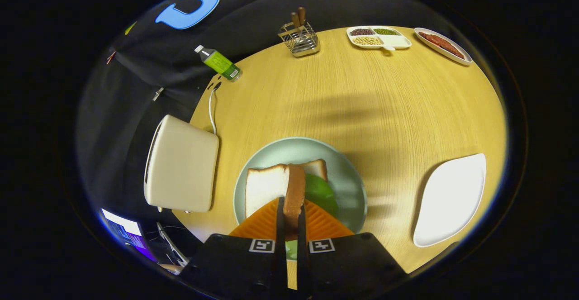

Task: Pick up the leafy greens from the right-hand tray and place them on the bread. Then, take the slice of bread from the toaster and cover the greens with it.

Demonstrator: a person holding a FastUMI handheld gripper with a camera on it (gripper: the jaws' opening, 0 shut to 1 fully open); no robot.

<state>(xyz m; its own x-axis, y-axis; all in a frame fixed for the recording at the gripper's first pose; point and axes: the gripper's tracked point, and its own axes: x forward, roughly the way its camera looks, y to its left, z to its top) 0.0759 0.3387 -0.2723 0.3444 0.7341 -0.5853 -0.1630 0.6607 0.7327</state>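
Bare round wooden table [362,105] lies open beyond the pale green plate [353,178]; cream toaster [181,171] just left of the plate, empty white tray [450,200] well right. Gripper [289,214] jaws nearly closed, clamping the white bread slice [271,187] on edge above the plate, over green leaves [321,193] and a second bread slice [316,168].

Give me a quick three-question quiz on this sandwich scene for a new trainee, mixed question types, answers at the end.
1. True or false: the gripper is open and holds nothing.
2. What lies on the green plate just ahead of the fingers? A) sausages B) leafy greens on bread C) a bottle
3. Fill in: beside the plate stands the cream ____.

Key
1. False: both fingers press on a slice of bread, held on edge over the plate.
2. B
3. toaster
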